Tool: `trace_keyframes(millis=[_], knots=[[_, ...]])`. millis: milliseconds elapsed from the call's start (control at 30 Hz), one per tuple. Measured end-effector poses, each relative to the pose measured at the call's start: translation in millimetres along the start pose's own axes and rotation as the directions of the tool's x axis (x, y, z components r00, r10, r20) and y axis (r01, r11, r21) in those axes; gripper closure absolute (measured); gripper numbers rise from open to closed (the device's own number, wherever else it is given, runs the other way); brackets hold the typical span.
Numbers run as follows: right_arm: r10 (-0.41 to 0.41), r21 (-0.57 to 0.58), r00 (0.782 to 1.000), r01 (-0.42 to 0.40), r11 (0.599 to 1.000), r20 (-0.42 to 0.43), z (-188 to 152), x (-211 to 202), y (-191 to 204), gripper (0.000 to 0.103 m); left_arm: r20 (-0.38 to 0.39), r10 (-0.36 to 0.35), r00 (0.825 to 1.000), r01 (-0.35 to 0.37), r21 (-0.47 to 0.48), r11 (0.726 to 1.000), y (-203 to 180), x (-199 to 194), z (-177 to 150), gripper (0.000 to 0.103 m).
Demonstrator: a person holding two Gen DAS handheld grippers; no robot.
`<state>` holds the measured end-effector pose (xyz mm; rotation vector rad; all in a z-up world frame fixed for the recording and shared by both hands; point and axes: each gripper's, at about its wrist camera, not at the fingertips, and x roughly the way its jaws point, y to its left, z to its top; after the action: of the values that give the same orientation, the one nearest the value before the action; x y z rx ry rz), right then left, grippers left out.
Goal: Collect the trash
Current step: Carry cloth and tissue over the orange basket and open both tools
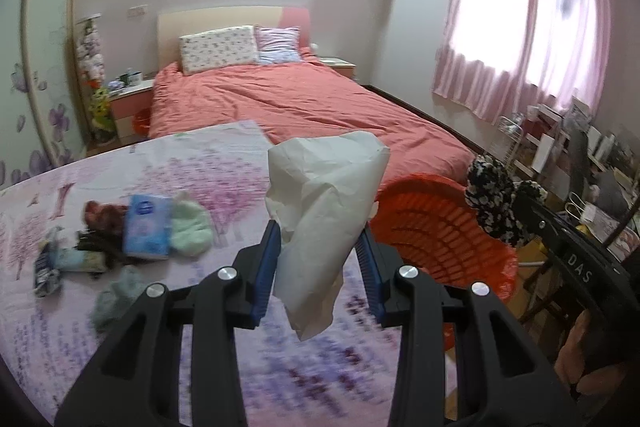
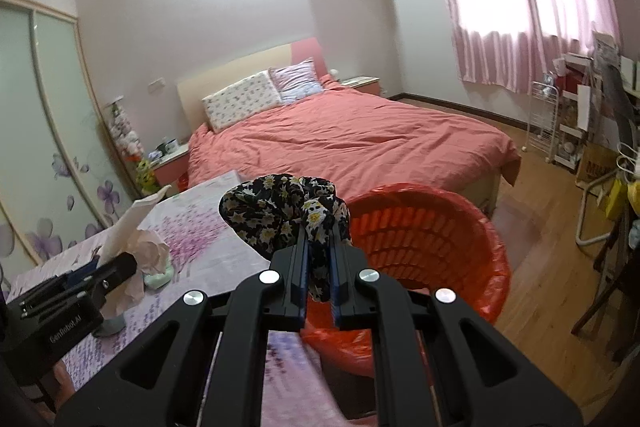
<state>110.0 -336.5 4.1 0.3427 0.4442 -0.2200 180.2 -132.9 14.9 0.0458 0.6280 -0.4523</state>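
Left gripper (image 1: pixel 320 239): your pads clamp the white tissue (image 1: pixel 324 203) above the table (image 1: pixel 224 163);
Right gripper (image 2: pixel 319 255): you pinch the floral scrunchie (image 2: pixel 280 211) beside the red basket (image 2: pixel 440 239)

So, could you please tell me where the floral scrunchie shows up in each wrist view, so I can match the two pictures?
Left wrist view: the floral scrunchie is at the right, above the orange basket's rim, clamped in the right gripper.
Right wrist view: the scrunchie is at the centre, just above the fingers.
Shared landmark: the orange basket, just beside the scrunchie in both views.
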Motion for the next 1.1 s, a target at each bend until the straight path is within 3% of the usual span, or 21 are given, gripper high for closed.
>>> trace_keyframes(millis=[300,633,700,800,1100], knots=[[-0.048,0.076,0.998,0.046,0.996,0.029,5.7,7.6,-35.0,0.094,-0.026,-0.111,0.993,0.112,0.034,0.993,-54.0,39.8,5.1,0.065],[-0.073,0.152,0.997,0.07,0.986,0.015,5.4,28.3,-67.3,0.094,-0.095,-0.167,0.981,0.174,0.064,0.983,-89.0,94.2,4.0,0.063],[-0.062,0.164,0.998,0.062,0.984,-0.004,5.1,36.3,-72.1,0.093,-0.118,-0.161,0.98,0.169,0.059,0.984,-89.4,107.9,2.6,0.059],[-0.05,0.173,0.998,0.053,0.983,-0.027,1.4,42.0,-75.5,0.083,-0.134,-0.144,0.98,0.152,0.049,0.987,-88.3,120.0,0.3,0.047],[-0.082,0.141,0.993,0.093,0.986,-0.08,-8.8,42.4,-67.4,0.068,-0.133,-0.049,0.99,0.056,0.055,0.997,-47.9,115.4,-9.7,0.043]])
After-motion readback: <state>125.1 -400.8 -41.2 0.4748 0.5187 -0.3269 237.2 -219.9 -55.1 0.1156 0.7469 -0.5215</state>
